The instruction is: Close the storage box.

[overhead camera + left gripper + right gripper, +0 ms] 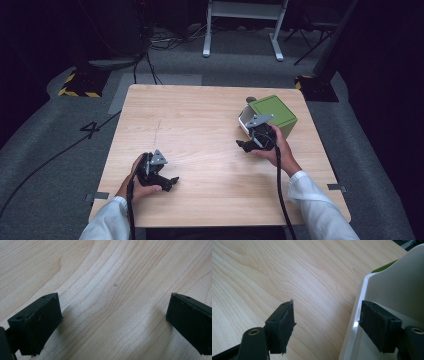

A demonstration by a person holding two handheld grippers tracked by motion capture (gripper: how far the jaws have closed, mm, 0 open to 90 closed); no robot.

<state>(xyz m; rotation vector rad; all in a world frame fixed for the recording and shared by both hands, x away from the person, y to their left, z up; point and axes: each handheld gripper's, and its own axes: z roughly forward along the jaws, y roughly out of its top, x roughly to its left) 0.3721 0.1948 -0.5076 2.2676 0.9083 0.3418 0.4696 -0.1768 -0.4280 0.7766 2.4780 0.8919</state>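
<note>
Box work is the business in hand: a green box (pixel 275 111) with a white inner wall or lid part lies at the far right of the desk (pixel 200 130), tipped so that its white opening faces toward the person. Something small and dark sits just behind the box; what it is cannot be told. In the right gripper view the white rim (pixel 355 315) of the box runs up between the two jaws, one jaw over bare wood, the other inside or against the white wall. The right claw (pixel 248 145) stands partly spread and pinches nothing; whether the inner pad touches the white surface cannot be told. It sits just in front of the box, on the near side of it.

Well away from the box, toward the near left, the left claw (pixel 172 181) rests low over bare wood, spread wide and empty.

By my reading, the step is an approach to the rim. Next comes a small advance so the rim sits deep between the pads, then a firm close, without pushing the light box away.
</note>
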